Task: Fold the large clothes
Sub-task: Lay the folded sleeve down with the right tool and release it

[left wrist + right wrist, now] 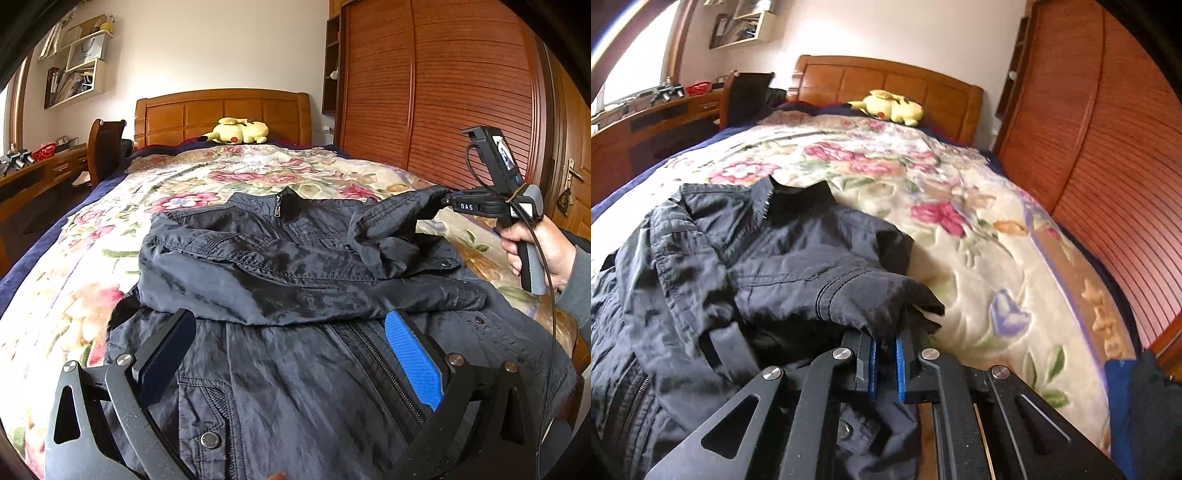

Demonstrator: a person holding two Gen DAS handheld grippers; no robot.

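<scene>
A dark navy zip jacket (280, 266) lies on the flowered bedspread (258, 173), front up, collar toward the headboard. Its left sleeve lies folded across the chest. My left gripper (291, 332) is open and empty, low over the jacket's lower front by the zipper. My right gripper (445, 199) is shut on the cuff of the right sleeve (399, 214) and holds it lifted above the jacket's right side. In the right wrist view the blue pads (901, 369) pinch the sleeve cuff (886, 299), with the jacket (720, 258) to the left.
A yellow plush toy (238, 131) lies by the wooden headboard (221, 114). A slatted wooden wardrobe (443, 92) stands along the right side of the bed. A desk and chair (105, 144) stand at the left. The bedspread (960, 206) stretches beyond the jacket.
</scene>
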